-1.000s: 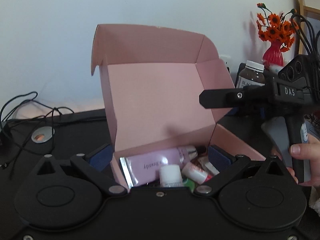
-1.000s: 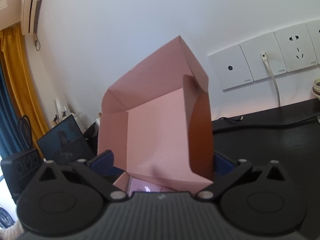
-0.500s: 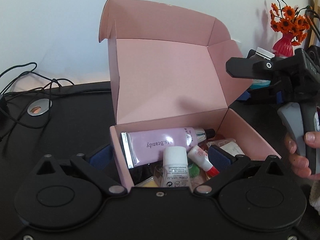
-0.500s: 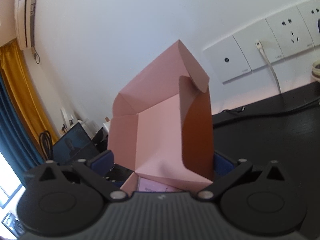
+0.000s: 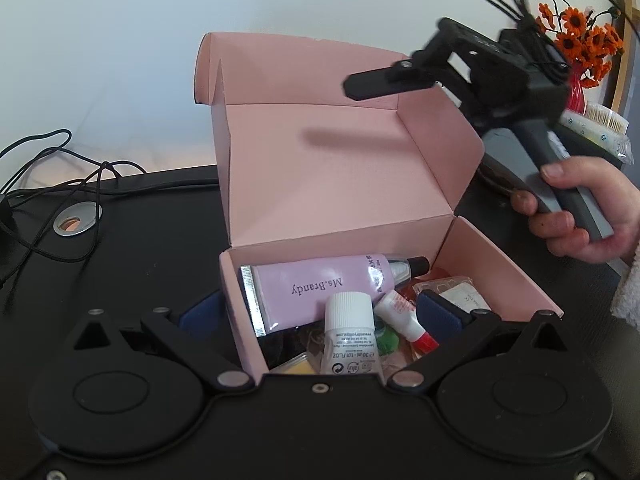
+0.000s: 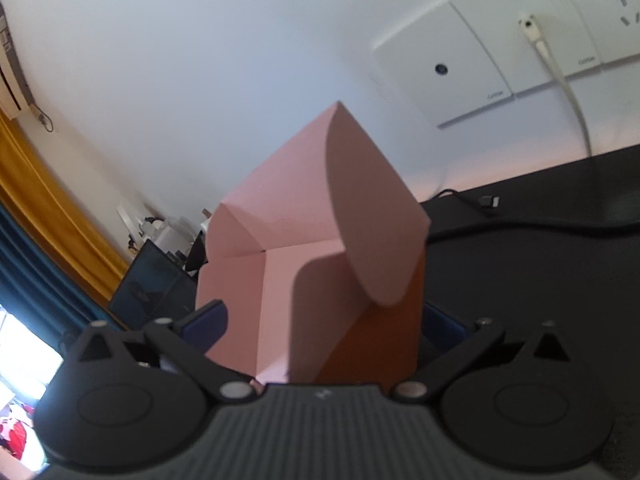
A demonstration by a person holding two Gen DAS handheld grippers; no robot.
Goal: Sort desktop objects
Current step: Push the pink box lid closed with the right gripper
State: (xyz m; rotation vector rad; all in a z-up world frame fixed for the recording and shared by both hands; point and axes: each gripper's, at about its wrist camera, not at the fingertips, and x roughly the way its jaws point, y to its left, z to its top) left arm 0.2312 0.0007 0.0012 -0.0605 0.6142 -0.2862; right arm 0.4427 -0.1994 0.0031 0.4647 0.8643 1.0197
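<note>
A: What does the left wrist view give that the other lacks?

B: The inside of the pink cardboard box (image 5: pixel 496 276) on the black desk (image 5: pixel 132 240). At frame centre lie a lilac tube printed "Ms.Brandy" (image 5: pixel 320 290), a small white bottle with a ribbed cap (image 5: pixel 348 340) and a little white tube with a red end (image 5: pixel 404 318). The left gripper (image 5: pixel 320 312) stands wide, one blue pad outside the box's left wall, the other inside over the contents, holding nothing.

A: And the right gripper?

B: In the upper right of that view it (image 5: pixel 372 82) is seen side-on above the raised lid (image 5: pixel 320 168), held by a hand (image 5: pixel 576 216). In its own view its blue pads (image 6: pixel 208 320) stand wide on either side of the box (image 6: pixel 280 280), empty.

A: Anything hard to make out?

B: That view hides the box's contents behind the smooth matte lid flaps. The green and yellow items under the bottle are half covered. Orange flowers in a red vase (image 5: pixel 580 52) are blurred at the upper right.
</note>
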